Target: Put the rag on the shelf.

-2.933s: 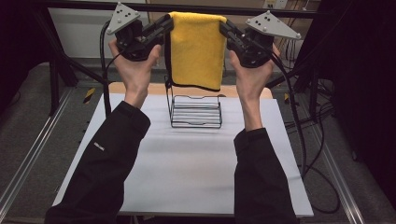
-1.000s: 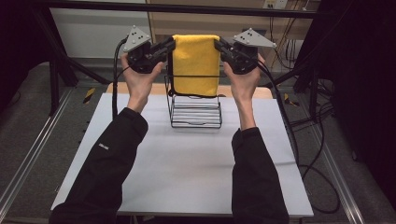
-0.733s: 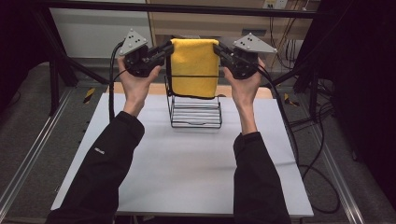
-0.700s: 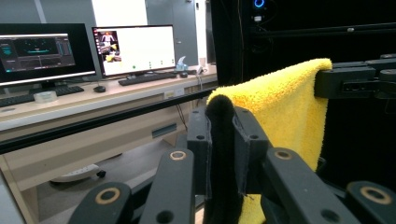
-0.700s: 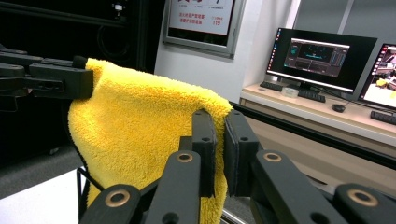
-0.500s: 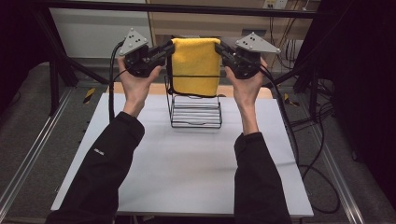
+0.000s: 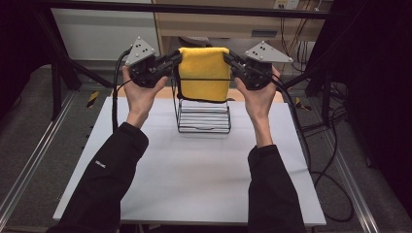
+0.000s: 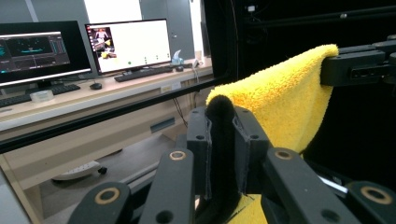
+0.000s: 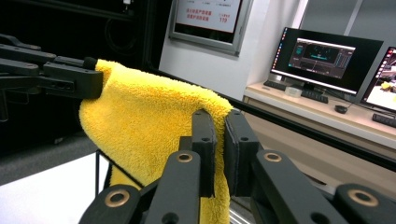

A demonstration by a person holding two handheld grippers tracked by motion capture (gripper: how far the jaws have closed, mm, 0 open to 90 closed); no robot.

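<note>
A yellow towel (image 7: 203,73) hangs stretched between both grippers above a black wire rack (image 7: 203,115) at the back of the white table (image 7: 194,170). My left gripper (image 7: 176,58) is shut on the towel's left top corner; its jaws pinch the fabric in the left gripper view, towel (image 8: 280,102) spreading to the far jaws. My right gripper (image 7: 230,59) is shut on the right top corner, with the towel (image 9: 149,121) draping down to the left in the right gripper view. The towel's lower edge hangs across the rack's top bar.
The rack stands near the table's far edge, with the person's forearms on either side of it. Black frame posts and cables (image 7: 311,126) run along the right. Behind are a desk with monitors (image 8: 126,44) and a keyboard.
Both grippers have come down and closer to the rack with the towel held between them. The towel now hangs lower, over the rack's top bar.
</note>
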